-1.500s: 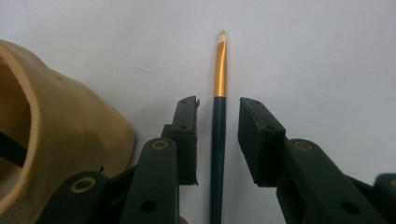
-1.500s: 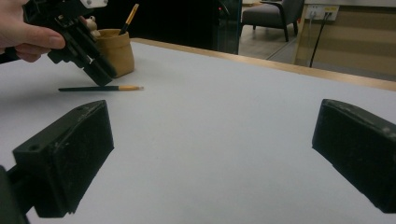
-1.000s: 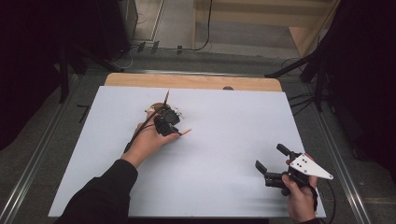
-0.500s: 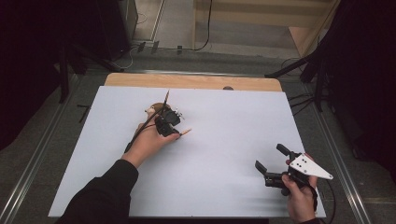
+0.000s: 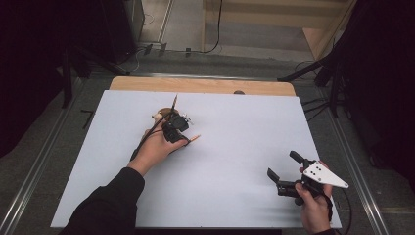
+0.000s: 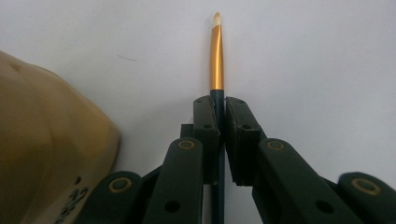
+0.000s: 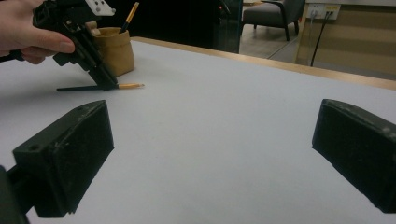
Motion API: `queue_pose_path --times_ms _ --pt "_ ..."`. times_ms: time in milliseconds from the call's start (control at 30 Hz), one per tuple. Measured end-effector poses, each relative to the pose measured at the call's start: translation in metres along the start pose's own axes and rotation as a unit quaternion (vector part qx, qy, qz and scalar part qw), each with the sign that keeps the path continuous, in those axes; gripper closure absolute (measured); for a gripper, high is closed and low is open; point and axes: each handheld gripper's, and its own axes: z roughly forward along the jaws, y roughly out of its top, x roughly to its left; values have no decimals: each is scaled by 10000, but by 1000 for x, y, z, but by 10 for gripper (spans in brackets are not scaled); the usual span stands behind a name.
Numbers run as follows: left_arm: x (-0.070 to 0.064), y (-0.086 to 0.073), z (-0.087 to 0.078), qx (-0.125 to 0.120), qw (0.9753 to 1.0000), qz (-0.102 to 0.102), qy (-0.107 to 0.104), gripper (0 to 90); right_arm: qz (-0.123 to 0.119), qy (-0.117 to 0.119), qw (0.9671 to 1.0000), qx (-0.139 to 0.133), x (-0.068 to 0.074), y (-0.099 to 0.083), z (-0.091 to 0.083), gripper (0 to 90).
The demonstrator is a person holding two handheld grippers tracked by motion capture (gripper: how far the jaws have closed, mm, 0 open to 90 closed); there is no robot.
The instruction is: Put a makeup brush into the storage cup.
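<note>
Two grippers are seen over the white table (image 5: 235,191). A thin brush (image 6: 216,56) with a gold ferrule is clamped between the jaws of the left gripper (image 5: 182,139), lying flat on the table just beside a tan pot (image 7: 113,49) at far left. The right gripper (image 5: 284,169) is held spread apart, empty, at near right.

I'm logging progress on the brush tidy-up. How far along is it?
One brush already stands in the tan holder. In hand: the left gripper is shut on a second brush that lies flat on the table beside the holder. Left: lifting it in. The right gripper is open.
</note>
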Motion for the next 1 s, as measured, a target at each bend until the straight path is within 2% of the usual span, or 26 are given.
queue_pose_path --times_ms 100,267,367,600,833,933,1000 --pt "1 -1 -6 -196 9998 -22 22 844 13 -4 10000 -11 0 0 0 0" --pt "0 -2 -19 -495 9986 47 174 844 14 -6 10000 -20 0 0 -1 0" --pt "2 -4 -27 -664 9977 24 113 844 -1 -6 10000 -21 0 0 0 0" --pt "6 -11 -43 -1153 9933 -100 61 844 -4 -10 10000 -6 1 0 0 0" --pt "11 -20 -56 -1656 9859 -160 170 844 -16 -15 10000 -6 0 0 1 0" --pt "12 -23 -61 -1884 9817 -192 218 844 -21 -13 10000 -4 1 0 1 0" --pt "12 -25 -65 -2077 9776 -234 233 844 -21 -17 10000 -1 1 0 1 0"
